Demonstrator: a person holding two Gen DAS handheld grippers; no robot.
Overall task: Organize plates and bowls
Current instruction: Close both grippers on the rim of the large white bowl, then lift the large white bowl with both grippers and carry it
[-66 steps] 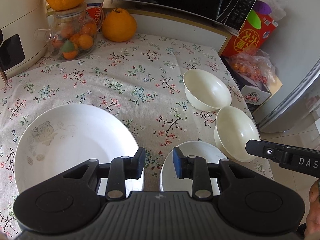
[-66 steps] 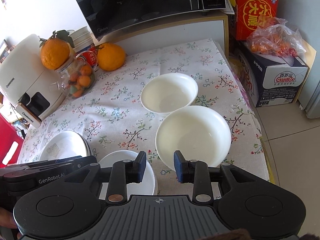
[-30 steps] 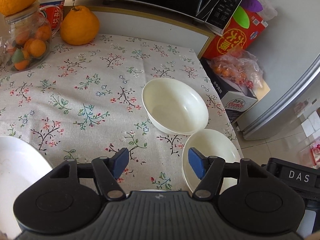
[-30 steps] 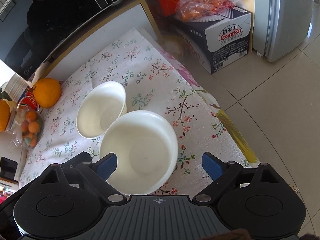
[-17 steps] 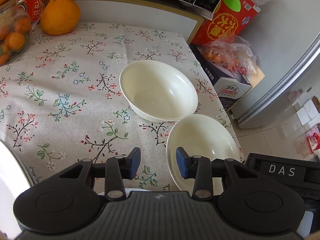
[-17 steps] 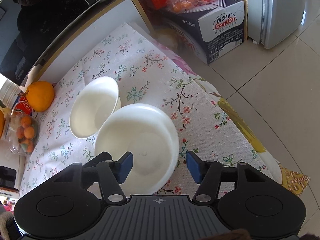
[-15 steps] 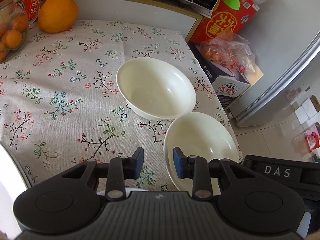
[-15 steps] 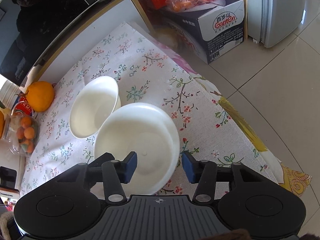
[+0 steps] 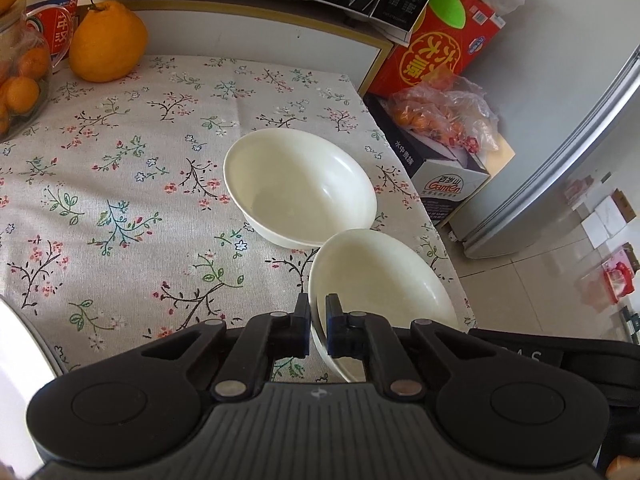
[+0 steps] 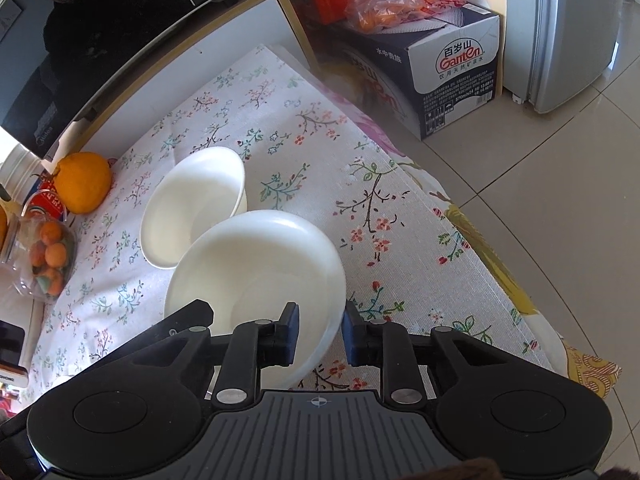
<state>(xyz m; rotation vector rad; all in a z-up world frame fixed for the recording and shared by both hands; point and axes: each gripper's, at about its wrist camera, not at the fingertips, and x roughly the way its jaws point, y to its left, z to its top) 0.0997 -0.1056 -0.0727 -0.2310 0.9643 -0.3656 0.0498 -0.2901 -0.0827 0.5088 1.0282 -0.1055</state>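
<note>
Near bowl (image 9: 380,280), lower centre of the left view beside far bowl (image 9: 300,188): left gripper (image 9: 318,330) clenched on its rim, right gripper (image 10: 318,334) closing astride the opposite rim, seemingly for a two-handed lift toward stacking.

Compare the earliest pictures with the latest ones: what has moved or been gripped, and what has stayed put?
Both grippers swung from the near plates to the near bowl at the table's right edge. The left gripper, open before, has shut on that bowl's rim. The right gripper straddles the opposite rim, its jaws closing. The far bowl, the orange and the tablecloth have not moved.
</note>
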